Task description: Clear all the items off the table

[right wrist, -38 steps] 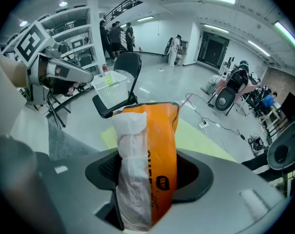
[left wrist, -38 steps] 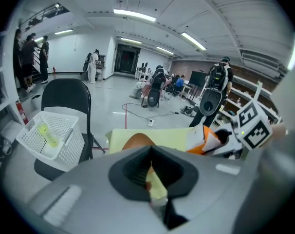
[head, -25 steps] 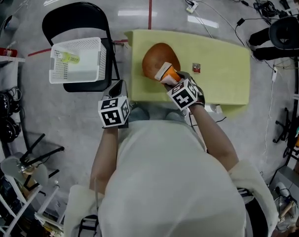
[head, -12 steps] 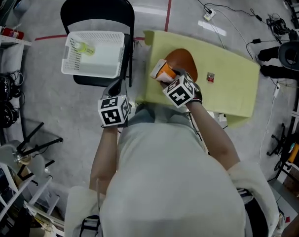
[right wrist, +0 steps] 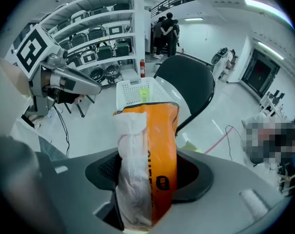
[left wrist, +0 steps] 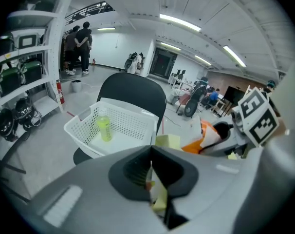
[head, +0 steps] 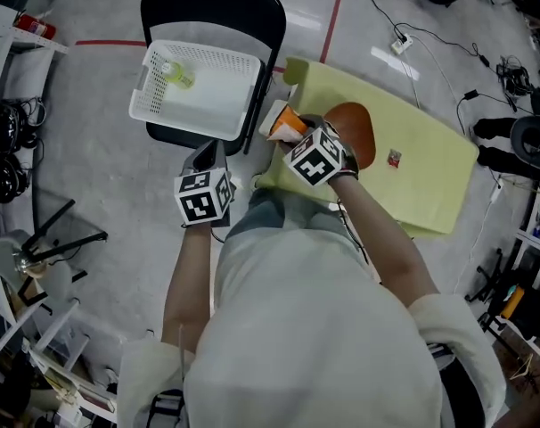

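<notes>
Right gripper (right wrist: 146,179) clamps the orange-and-white plastic snack packet (right wrist: 155,140). It should clear the white mesh plastic basket (head: 218,96) rim at ten o'clock before letting go.

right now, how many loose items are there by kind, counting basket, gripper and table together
green bottle: 1
orange snack bag: 1
brown round item: 1
small red packet: 1
total: 4

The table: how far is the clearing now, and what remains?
Done: a green bottle lies in the white basket. In hand: the right gripper is shut on an orange snack bag, near the basket. Left: a brown round object and a small red item on the yellow table. The left gripper is shut, empty.
</notes>
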